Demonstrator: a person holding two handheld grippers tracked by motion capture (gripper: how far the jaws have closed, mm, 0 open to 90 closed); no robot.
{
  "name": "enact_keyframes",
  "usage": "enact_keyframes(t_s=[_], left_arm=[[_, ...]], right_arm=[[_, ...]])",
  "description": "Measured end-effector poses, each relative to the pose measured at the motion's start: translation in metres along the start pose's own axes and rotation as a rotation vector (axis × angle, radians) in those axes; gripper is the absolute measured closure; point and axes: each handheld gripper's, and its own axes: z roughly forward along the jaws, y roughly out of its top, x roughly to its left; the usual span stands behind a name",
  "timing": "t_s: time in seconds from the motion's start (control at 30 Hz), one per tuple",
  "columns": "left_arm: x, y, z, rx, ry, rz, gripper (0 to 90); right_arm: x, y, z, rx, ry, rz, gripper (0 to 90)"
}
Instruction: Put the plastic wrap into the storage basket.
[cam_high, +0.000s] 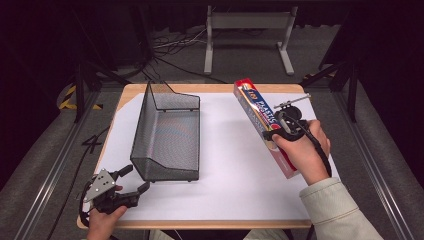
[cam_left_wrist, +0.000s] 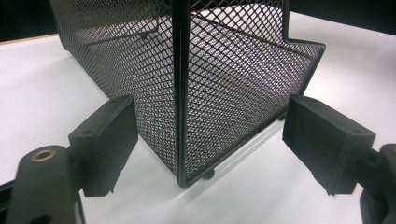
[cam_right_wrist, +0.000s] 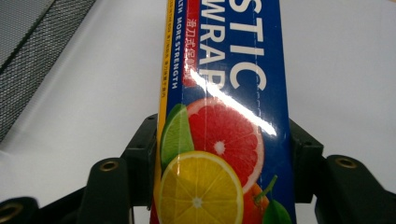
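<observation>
- Wooden-edged table (cam_high: 210, 89) under a white sheet (cam_high: 225, 165); dark floor around it, cables and a grey metal stand (cam_high: 248, 30) behind.
- Black wire-mesh basket, oblong with one tall wall (cam_high: 167, 135), stands on the left half of the sheet, long axis running away from the person. In the left gripper view its near corner post (cam_left_wrist: 181, 93) rises straight up between the jaws.
- Long blue cardboard box of plastic wrap with citrus fruit printed on it (cam_high: 260, 112) lies on the right half, angled from the far edge toward the person, well apart from the basket.
- Right gripper (cam_high: 281, 131), held in the right hand (cam_high: 302, 152), sits over the box's near half. Right gripper view: jaws stand either side of the box (cam_right_wrist: 224, 116) and press against its long sides, closed on it.
- Left gripper (cam_high: 134, 179), at the table's near left corner in the left hand (cam_high: 102, 220), has jaws spread wide, holding nothing; the basket corner is just ahead, not touched.
</observation>
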Motion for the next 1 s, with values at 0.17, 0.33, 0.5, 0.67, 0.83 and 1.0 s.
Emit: enact_keyframes(t_s=[0.17, 0.33, 0.5, 0.67, 0.83, 1.0], left_arm=[[0.0, 0.0, 0.0, 0.003, 0.0, 0.003, 18.7], [0.0, 0.0, 0.0, 0.004, 0.0, 0.005, 18.7], [0.0, 0.0, 0.0, 0.003, -0.003, 0.004, 18.7], [0.0, 0.0, 0.0, 0.0, -0.003, 0.0, 18.7], [0.0, 0.0, 0.0, -0.004, -0.003, -0.001, 18.7], [0.0, 0.0, 0.0, -0.007, 0.002, 0.002, 18.7]], right_arm=[[0.014, 0.005, -0.002, -0.002, 0.019, -0.02, 43.4], [0.03, 0.012, -0.003, -0.013, 0.041, -0.04, 43.4], [0.044, 0.019, -0.003, -0.022, 0.058, -0.06, 43.4], [0.064, 0.027, -0.004, -0.033, 0.072, -0.102, 43.4], [0.08, 0.036, -0.005, -0.039, 0.097, -0.123, 43.2], [0.092, 0.043, -0.005, -0.052, 0.113, -0.128, 43.2]])
